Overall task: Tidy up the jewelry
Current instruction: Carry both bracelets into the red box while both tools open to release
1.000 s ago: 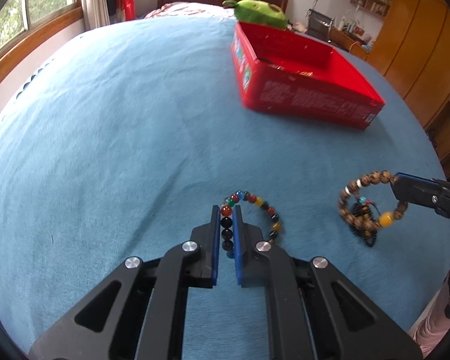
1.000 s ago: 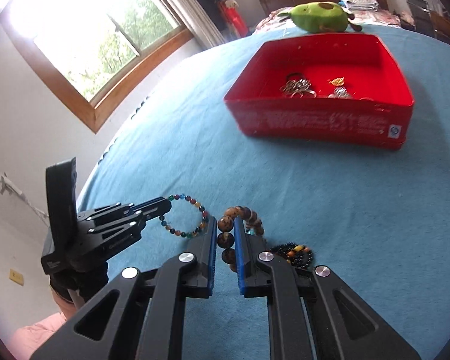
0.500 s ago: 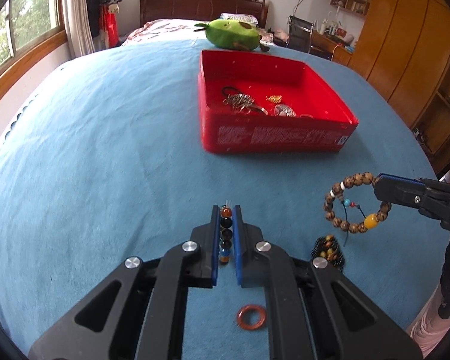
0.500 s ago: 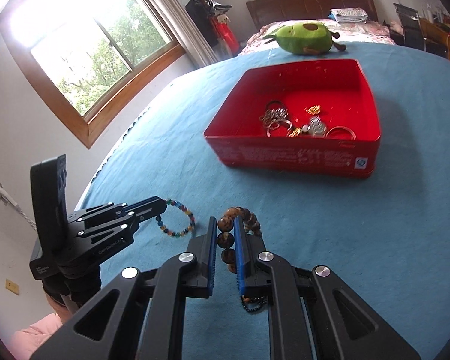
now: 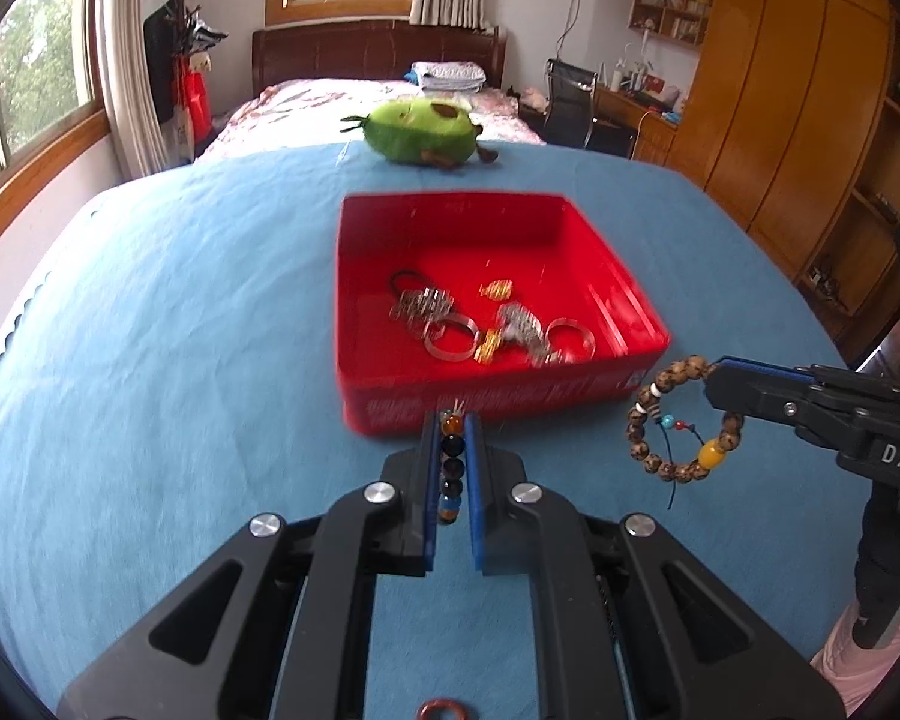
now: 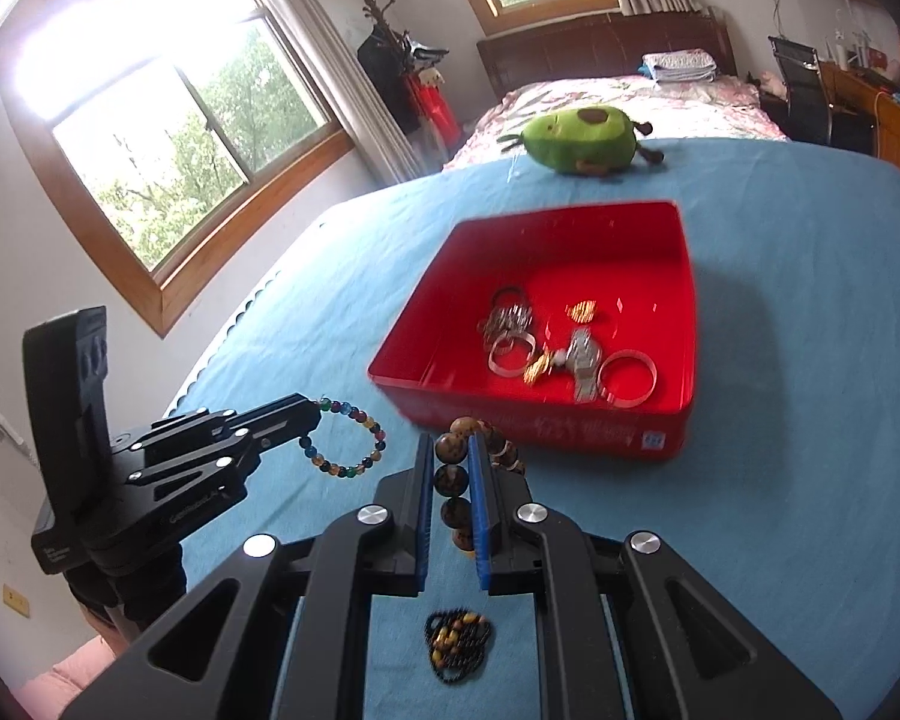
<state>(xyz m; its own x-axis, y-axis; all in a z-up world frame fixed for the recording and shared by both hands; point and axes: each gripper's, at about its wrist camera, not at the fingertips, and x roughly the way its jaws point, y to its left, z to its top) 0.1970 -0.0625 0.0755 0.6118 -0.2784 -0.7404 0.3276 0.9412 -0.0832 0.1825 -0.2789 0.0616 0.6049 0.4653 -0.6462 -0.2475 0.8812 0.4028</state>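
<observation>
Both bracelets now lifted nearer the red box (image 5: 510, 402), left gripper (image 5: 452, 468) jaws clamped narrow on the colored bead bracelet (image 6: 348, 441), right gripper (image 6: 452, 498) jaws pinching the wooden bead bracelet (image 5: 678, 426)

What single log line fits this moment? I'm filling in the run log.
left hand-held gripper: shut on multicolored bead bracelet | right hand-held gripper: shut on brown wooden bead bracelet | both lifted near red box | stage: carrying

Red rectangular plastic tray (image 5: 624, 294) sits on the blue-clothed counter (image 5: 180, 324); green plush avocado toy (image 5: 421, 132) behind it; metal rings (image 5: 450, 341) inside.
</observation>
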